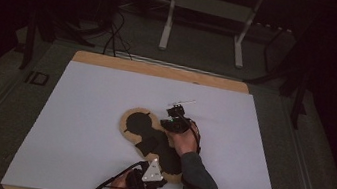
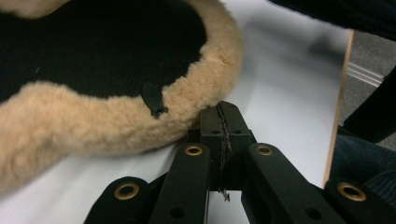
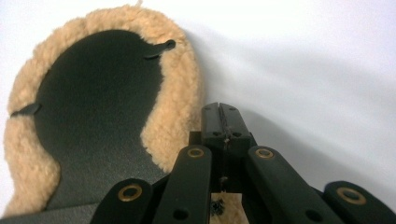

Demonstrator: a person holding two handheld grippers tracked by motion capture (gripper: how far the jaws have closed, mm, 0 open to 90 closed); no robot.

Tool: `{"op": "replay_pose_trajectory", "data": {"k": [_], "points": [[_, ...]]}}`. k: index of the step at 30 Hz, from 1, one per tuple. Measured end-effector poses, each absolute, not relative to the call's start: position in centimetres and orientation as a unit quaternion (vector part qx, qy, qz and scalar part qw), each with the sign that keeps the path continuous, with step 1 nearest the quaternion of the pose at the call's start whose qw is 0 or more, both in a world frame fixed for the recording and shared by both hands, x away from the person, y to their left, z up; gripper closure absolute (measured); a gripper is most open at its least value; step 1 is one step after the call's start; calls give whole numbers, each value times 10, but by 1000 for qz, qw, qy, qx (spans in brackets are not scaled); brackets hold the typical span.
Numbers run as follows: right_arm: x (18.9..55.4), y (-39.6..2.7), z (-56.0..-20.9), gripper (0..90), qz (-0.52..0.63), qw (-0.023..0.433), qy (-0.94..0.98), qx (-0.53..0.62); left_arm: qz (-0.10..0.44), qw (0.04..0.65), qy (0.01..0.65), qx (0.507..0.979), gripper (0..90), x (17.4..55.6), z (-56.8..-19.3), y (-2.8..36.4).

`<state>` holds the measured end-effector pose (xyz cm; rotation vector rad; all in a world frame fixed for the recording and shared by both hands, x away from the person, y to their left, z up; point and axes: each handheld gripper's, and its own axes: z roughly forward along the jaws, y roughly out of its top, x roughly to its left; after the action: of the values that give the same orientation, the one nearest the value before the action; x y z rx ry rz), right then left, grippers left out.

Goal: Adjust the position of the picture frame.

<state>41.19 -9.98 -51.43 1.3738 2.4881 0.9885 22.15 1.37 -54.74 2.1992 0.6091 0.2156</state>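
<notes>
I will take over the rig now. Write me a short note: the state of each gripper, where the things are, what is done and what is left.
Left gripper: shut, holding nothing, jaw tips at the near fleece edge of the black pad with tan fleece border.
Right gripper: shut, holding nothing, at the pad's far right edge.
The pad lies flat, black side up, on the white sheet covering the wooden table.
Done: both grippers are placed at the pad's edge.
Left: probably to grip and move or turn the pad; nothing is gripped yet.
</notes>
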Motion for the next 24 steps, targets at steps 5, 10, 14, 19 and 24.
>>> {"op": "replay_pose_trajectory", "data": {"k": [5, 10, 14, 19, 24], "points": [[406, -83, -514, 900, 323, 55, 848, 418, 90, 413, 238, 875, 900, 219, -548, 10], [404, -86, -511, 900, 330, 55, 849, 409, 90, 414, 240, 873, 900, 219, -548, 10], [397, -95, -503, 861, 328, 71, 855, 395, 89, 413, 244, 873, 900, 219, -547, 9], [390, -119, -494, 856, 316, 92, 859, 392, 86, 411, 247, 873, 900, 221, -547, 5], [385, -132, -491, 851, 311, 104, 858, 395, 87, 406, 250, 875, 900, 226, -546, -4]]}}
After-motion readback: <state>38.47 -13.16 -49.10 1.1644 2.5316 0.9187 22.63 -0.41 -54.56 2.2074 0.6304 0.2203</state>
